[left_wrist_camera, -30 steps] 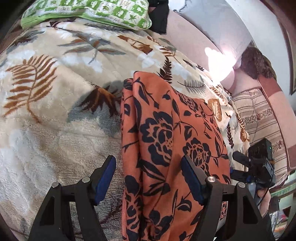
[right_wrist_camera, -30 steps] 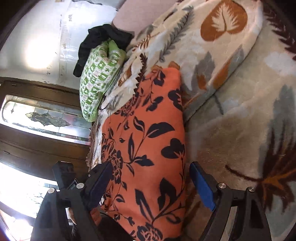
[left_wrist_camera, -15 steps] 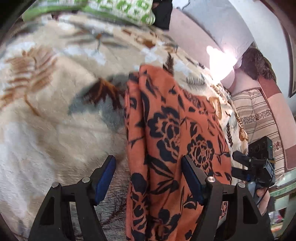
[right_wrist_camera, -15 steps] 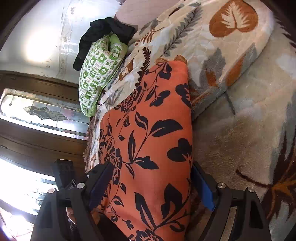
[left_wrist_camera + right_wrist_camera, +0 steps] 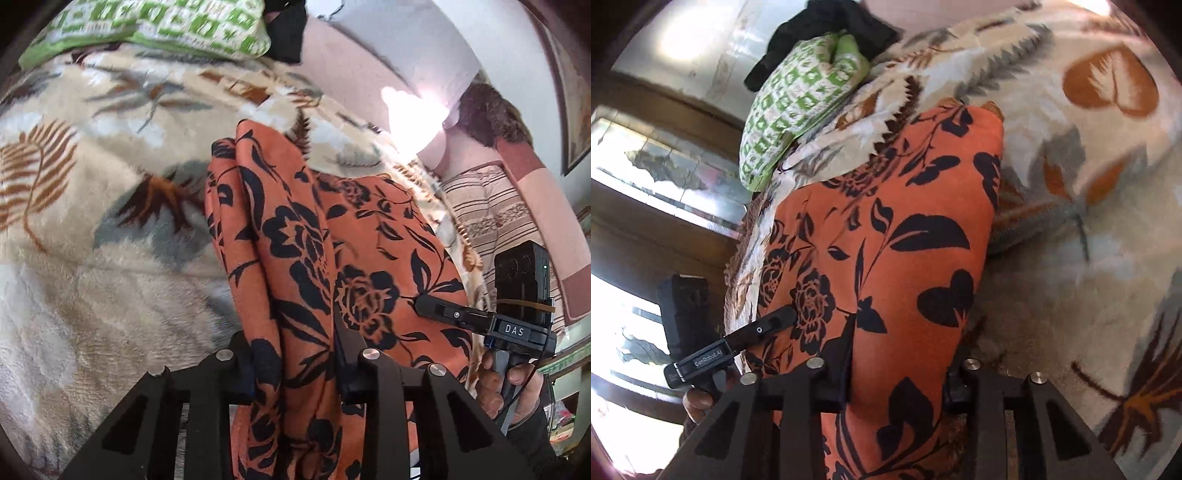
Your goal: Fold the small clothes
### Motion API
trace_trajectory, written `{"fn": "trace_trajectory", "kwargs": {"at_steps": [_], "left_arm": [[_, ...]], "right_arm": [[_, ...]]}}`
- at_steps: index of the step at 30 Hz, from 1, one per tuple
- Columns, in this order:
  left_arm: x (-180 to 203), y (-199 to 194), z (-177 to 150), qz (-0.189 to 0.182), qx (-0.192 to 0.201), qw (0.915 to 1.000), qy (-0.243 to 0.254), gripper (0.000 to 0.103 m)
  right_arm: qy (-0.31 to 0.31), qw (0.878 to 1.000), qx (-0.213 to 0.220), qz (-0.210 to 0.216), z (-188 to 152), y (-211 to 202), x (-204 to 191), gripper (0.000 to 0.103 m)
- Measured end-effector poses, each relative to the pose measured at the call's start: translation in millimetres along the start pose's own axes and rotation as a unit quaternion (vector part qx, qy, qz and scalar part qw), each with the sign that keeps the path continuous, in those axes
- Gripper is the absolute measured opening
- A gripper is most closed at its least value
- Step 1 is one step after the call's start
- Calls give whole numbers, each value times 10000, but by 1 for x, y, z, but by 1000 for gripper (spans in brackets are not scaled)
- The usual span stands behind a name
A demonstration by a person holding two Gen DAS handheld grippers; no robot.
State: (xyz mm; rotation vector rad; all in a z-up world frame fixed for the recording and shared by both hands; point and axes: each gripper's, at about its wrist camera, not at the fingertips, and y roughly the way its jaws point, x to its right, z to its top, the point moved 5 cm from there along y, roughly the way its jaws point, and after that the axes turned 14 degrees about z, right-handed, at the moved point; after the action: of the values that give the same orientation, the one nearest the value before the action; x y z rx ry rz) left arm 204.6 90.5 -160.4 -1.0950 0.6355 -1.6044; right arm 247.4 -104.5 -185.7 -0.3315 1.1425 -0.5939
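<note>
We see a bed covered by a cream blanket printed with brown and grey leaves, and it fills most of both views. At its far end lies a green-and-white patterned pillow with a dark garment bunched just behind it. No containers show in either view.

On the blanket lies the task's thing, an orange cloth with black flowers, stretched lengthwise from the near edge of the bed toward the pillow. Its left side is gathered into a raised fold.

Our left tool has just been closing, and its jaws now pinch that gathered fold at the near end of the cloth. In the right wrist view our right tool has likewise just been closing, and its jaws are pressed onto the near end of the cloth, which bulges up between them.

Each tool shows in the other's view, beside the cloth's edge, with a hand wrapped round the right one's handle.
</note>
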Motion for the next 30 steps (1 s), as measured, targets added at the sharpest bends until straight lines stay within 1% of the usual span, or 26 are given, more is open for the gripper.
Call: {"fn": "trace_trajectory", "kwargs": {"at_steps": [3,7,9,11,13,15,16,17,18,19,20,22,23,24,25,26,27,28,29,30], "left_arm": [[28,-16,14,-82,379,9991,149,32],[72,-15,40,-297,632,9971,316,32],[92,0,50,-342,565,9969,417,32],[106,21,54,-290,461,9973,493,32],[112,52,51,-200,154,9982,538,34],[115,87,45,84,-165,9979,617,37],[115,104,40,306,-392,9964,679,44],[114,108,40,327,-343,9965,685,49],[113,102,41,329,-242,9968,683,54],[111,93,43,430,-130,9965,701,58],[110,83,46,555,16,9956,756,59],[107,61,48,777,233,9926,900,62],[104,51,46,798,335,9921,907,62],[103,41,43,814,430,9919,880,62],[103,35,40,770,482,9921,868,66],[107,29,32,660,523,9925,883,68],[110,29,23,617,515,9922,952,73],[115,37,17,636,409,9911,1098,73],[120,48,11,704,289,9889,1273,73],[119,63,4,951,172,9853,1407,73]], "right_arm": [[-336,9993,164,-10,14,-26,-16,34],[-656,9968,460,-38,44,-76,-22,34],[-666,9962,554,-75,57,-97,-13,34],[-476,9970,607,-78,67,-110,10,34],[-268,9976,621,-118,71,-113,39,34],[158,9979,581,-242,67,-109,79,35],[341,9969,584,-392,63,-109,97,36],[568,9941,635,-668,58,-108,115,42],[733,9919,659,-795,52,-109,127,49],[772,9911,785,-746,47,-113,129,54],[692,9900,878,-861,45,-120,124,62],[354,9869,1046,-1175,46,-134,108,64],[220,9851,1172,-1237,49,-141,96,64],[133,9851,1274,-1151,50,-150,85,64],[86,9864,1361,-918,52,-153,74,64],[98,9886,1379,-593,53,-152,63,65],[123,9908,1323,-252,55,-150,61,66],[163,9921,1238,95,53,-145,59,69],[281,9926,1127,363,49,-136,63,70],[456,9934,978,383,47,-123,72,71]]}}
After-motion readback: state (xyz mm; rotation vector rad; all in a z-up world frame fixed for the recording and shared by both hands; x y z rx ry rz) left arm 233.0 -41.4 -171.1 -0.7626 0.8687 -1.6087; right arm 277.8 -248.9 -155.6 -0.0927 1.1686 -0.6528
